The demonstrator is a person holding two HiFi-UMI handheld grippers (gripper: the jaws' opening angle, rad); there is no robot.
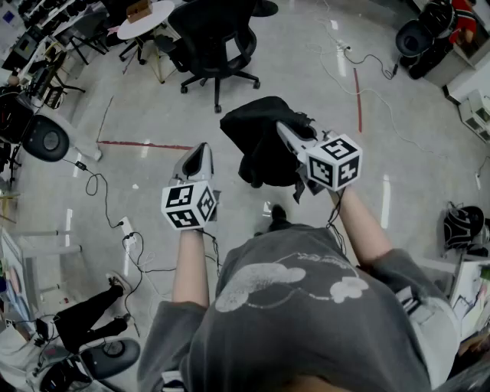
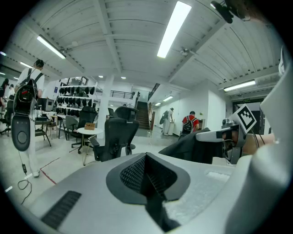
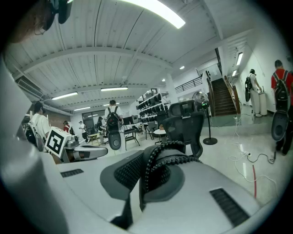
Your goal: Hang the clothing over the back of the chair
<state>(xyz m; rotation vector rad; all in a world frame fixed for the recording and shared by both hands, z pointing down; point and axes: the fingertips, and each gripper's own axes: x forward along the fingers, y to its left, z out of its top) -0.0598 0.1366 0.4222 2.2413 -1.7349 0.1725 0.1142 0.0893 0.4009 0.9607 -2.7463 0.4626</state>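
Observation:
A black garment (image 1: 260, 149) hangs bunched above the floor, and my right gripper (image 1: 285, 132) is shut on it. In the right gripper view a ribbed black edge of the garment (image 3: 160, 153) is pinched between the pads of the right gripper (image 3: 147, 170). My left gripper (image 1: 202, 151) is held to the left of the garment, apart from it, shut and empty. In the left gripper view the left gripper (image 2: 146, 159) has its pads together, with the garment (image 2: 192, 147) at the right. The black office chair (image 1: 217, 34) stands ahead, its back facing me.
A round white table (image 1: 145, 17) with more chairs stands at the far left. Cables (image 1: 115, 222) and red tape lines (image 1: 145, 144) run over the floor. A bag (image 1: 463, 226) lies at the right, and a person's legs (image 1: 88, 314) show at the lower left.

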